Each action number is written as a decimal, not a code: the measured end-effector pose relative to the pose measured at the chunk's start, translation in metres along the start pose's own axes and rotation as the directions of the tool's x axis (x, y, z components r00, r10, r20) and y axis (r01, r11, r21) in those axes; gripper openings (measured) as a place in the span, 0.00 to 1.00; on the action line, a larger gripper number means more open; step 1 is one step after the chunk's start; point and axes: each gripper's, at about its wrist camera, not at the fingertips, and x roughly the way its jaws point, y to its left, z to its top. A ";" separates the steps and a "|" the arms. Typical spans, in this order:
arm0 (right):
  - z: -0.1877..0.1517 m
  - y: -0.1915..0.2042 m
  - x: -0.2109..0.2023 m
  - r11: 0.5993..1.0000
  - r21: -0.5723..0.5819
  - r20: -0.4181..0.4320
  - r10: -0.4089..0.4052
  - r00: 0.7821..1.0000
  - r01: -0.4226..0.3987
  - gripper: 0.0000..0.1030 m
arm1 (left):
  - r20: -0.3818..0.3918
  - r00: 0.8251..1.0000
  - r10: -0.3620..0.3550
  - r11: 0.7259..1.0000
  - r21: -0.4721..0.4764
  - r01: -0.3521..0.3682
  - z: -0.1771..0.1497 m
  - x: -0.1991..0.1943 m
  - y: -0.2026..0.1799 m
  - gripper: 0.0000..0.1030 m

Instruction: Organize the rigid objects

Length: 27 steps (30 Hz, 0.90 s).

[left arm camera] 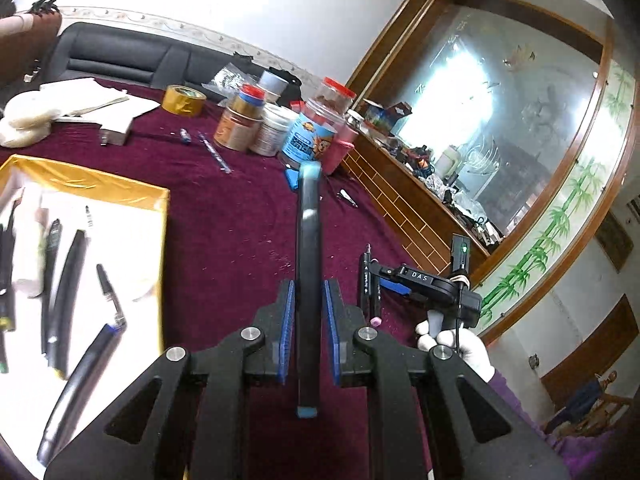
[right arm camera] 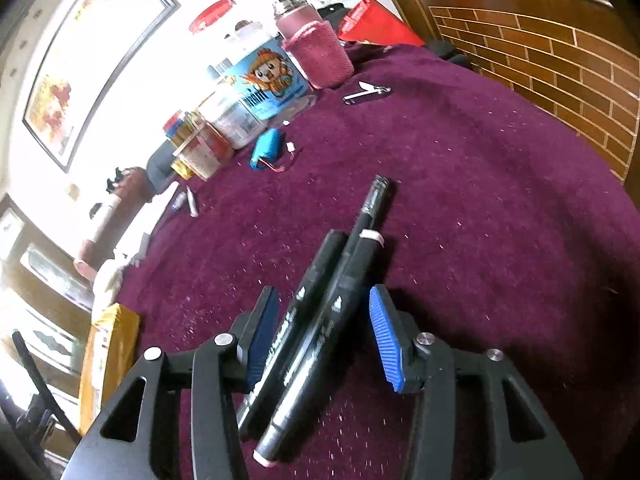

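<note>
The left claw [left arm camera: 309,322] is closed on a long black marker with light-blue end caps [left arm camera: 307,280]. Its blue ribbed pads [left arm camera: 289,332] press the barrel from both sides, and the marker runs straight out ahead along the fingers, lifted above the maroon velvet-covered surface [left arm camera: 224,208]. To the left of it lies a shallow yellow-rimmed tray with a white floor [left arm camera: 160,216], which holds several black pens and markers [left arm camera: 68,292] lying roughly side by side.

The right claw [right arm camera: 326,334] stands partly open, low over the maroon surface [right arm camera: 460,220]. Two thick black markers with white print [right arm camera: 308,344] lie side by side on the cloth between its blue pads [right arm camera: 386,336], and the pads do not press on them. One of the two has a pink end cap near the camera. A thinner black pen [right arm camera: 370,208] lies just beyond them, touching or nearly touching their far ends. In the left wrist view the right claw [left arm camera: 370,276] appears with a white-gloved hand [left arm camera: 456,342] holding its grip.

At the far edge of the surface stand a blue-labelled clear plastic jar with a cartoon figure [right arm camera: 264,80], a pink bottle in a knitted sleeve [right arm camera: 316,54], and other jars. A small blue battery pack with wires [right arm camera: 266,154] and metal nail clippers [right arm camera: 366,92] lie in front of them, and a roll of yellow tape [left arm camera: 184,100] sits further left.
</note>
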 end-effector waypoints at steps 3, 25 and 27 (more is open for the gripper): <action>-0.007 0.007 -0.006 0.999 -0.004 -0.027 -0.052 0.998 0.052 0.40 | 0.009 1.000 -0.015 1.000 -0.003 0.015 -0.005 -0.009 0.007 0.12; -0.017 0.032 -0.004 0.971 -0.114 -0.059 -0.219 0.974 0.211 0.24 | -0.258 0.940 0.225 0.957 0.240 -0.163 -0.053 0.082 -0.035 0.34; -0.017 0.036 -0.003 0.970 -0.133 -0.053 -0.212 0.976 0.204 0.20 | -0.259 0.939 0.226 0.951 0.266 -0.155 -0.056 0.083 -0.038 0.13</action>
